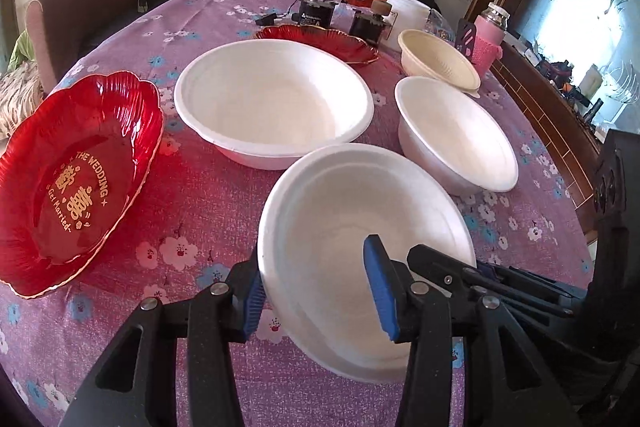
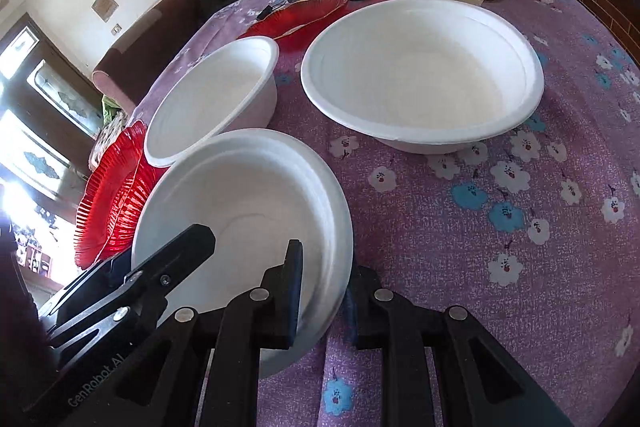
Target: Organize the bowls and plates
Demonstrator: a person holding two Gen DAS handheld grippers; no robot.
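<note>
The near white bowl is held tilted above the flowered tablecloth, and every other place is given from it. Its rim is clamped by the right gripper, whose jaws are narrow, one pad inside the wall and one outside. The left gripper is set astride the opposite rim with its jaws partly apart: the outer blue pad lies against the wall, the inner one stands clear inside the bowl, so no grip is made there.

Just beyond the held bowl a larger white bowl is seen, with a third white bowl beside it toward the window. Behind those, a cream ribbed bowl and a red plate are placed. Beside the held bowl, away from the window, a red scalloped dish with gold lettering rests on the cloth.

The risk is judged to lie in the one-sided hold: the bowl looks like thin, matte moulded pulp, light and slightly flexible, so the rim could be buckled or could slip out of the narrow clamp, and the bowl could drop. A swing toward the glossy, fluted red dish could also knock it. Nesting could be missed if the bowl is lowered tilted.
</note>
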